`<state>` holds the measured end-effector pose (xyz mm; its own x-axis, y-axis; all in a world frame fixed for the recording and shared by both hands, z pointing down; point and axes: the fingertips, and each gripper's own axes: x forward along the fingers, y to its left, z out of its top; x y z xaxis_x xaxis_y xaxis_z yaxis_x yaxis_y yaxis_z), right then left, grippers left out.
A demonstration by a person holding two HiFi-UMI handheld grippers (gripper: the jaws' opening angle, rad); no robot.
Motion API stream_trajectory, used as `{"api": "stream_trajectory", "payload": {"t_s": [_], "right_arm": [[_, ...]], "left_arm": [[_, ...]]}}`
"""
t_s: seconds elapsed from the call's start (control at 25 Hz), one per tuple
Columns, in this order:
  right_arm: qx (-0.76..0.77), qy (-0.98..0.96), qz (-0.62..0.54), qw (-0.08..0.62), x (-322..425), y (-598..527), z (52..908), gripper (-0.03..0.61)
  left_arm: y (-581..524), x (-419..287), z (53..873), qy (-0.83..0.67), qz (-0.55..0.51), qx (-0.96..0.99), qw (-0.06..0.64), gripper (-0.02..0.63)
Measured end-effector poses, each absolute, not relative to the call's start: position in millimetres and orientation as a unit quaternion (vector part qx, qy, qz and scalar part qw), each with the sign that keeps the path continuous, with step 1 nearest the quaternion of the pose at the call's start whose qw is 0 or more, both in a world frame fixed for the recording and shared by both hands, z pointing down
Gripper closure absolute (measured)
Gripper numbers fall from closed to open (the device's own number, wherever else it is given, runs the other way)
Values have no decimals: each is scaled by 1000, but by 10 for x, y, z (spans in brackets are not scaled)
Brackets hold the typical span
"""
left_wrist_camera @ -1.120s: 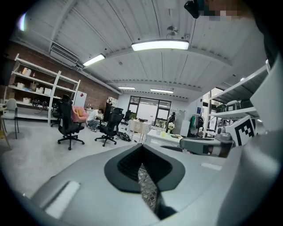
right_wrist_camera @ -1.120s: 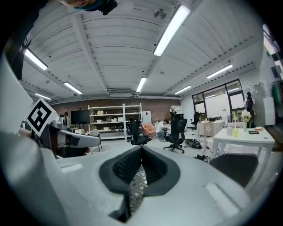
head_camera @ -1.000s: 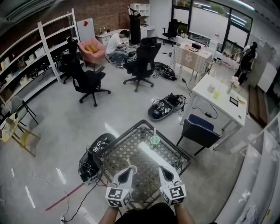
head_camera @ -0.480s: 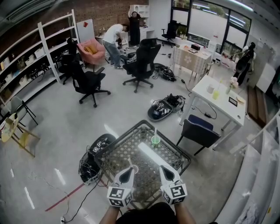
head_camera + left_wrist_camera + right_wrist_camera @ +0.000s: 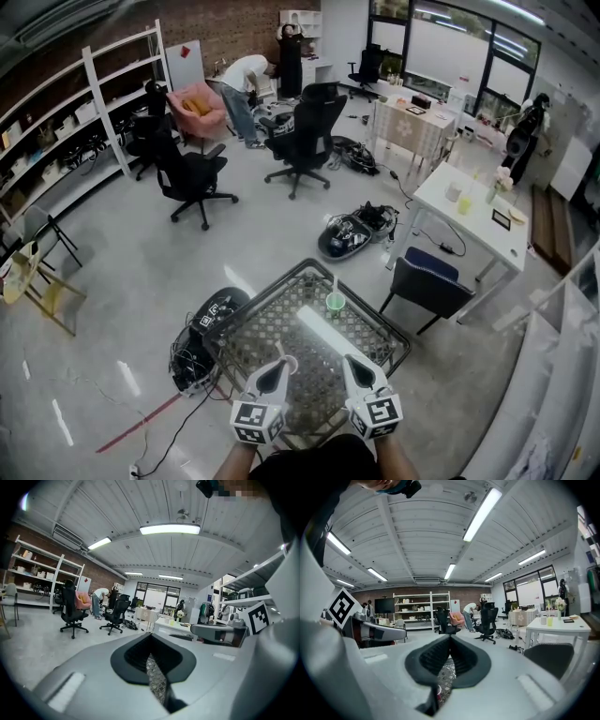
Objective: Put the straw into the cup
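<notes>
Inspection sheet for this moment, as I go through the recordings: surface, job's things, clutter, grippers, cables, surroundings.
Surface: glass-topped table with a lattice pattern; a bright light reflection runs across it.
Job's things: green cup near the far edge, with the straw already standing in it.
Clutter: small pale ring by the left gripper's tip, too small to identify.
Grippers: left gripper and right gripper are both shut and empty, side by side over the near edge.
Cables: tangle of cables on the floor at the table's left in the head view.
Surroundings: office chairs, white shelving, white desk, and a person bending over at the back.
</notes>
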<state>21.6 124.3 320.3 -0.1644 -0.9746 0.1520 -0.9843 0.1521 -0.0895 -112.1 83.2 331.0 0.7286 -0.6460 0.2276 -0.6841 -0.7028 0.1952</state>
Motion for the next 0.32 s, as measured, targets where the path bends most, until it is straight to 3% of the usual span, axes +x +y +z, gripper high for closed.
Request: {"api": "stream_trajectory", "payload": {"t_s": [0.32], "right_arm": [[643, -761, 81, 28, 206, 1214, 3203, 575]], "left_arm": [[806, -1136, 3340, -362, 76, 919, 135, 607]]}}
